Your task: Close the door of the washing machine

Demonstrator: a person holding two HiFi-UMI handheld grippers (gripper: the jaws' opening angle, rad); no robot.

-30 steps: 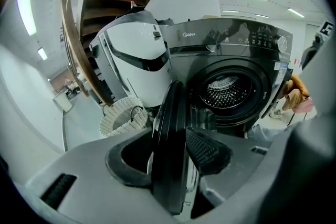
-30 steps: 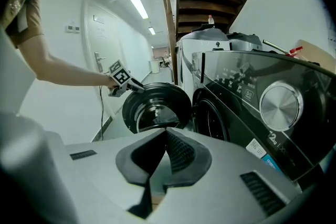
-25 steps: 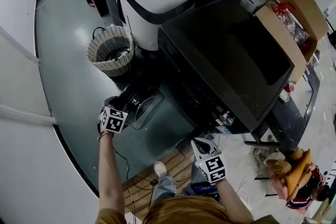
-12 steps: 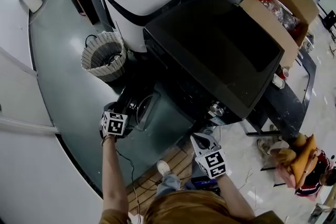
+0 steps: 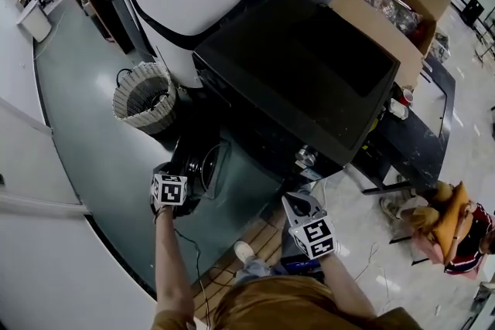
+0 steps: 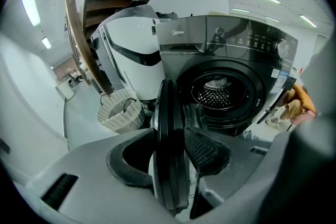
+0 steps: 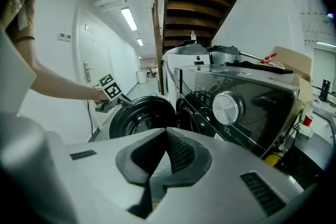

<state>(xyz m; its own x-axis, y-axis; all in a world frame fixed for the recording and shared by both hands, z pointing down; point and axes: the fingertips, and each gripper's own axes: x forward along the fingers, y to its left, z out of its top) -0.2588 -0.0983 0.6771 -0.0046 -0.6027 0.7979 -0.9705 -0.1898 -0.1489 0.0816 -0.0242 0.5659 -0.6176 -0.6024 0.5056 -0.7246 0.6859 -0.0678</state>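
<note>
Scene: A dark front-loading washing machine (image 5: 309, 81) is seen from above. Its round door (image 5: 205, 166) stands out from the front at the lower left of the head view, below a wicker basket (image 5: 143, 96).
Left tool: The left tool (image 6: 170, 155) is closed about the door's outer rim, with a pad set on either side of it.
Right tool: The right tool (image 7: 163, 157) is held clear at the lower centre, jaws together and nothing in them.
Progress: The door has been gripped but not shut. The drum opening (image 6: 218, 93) is left uncovered, so the swing home and the latching are judged to remain.
Change: Against the frame a second earlier, the door is shown narrower, apparently swung partway towards the opening, with the left tool carried along.
</note>
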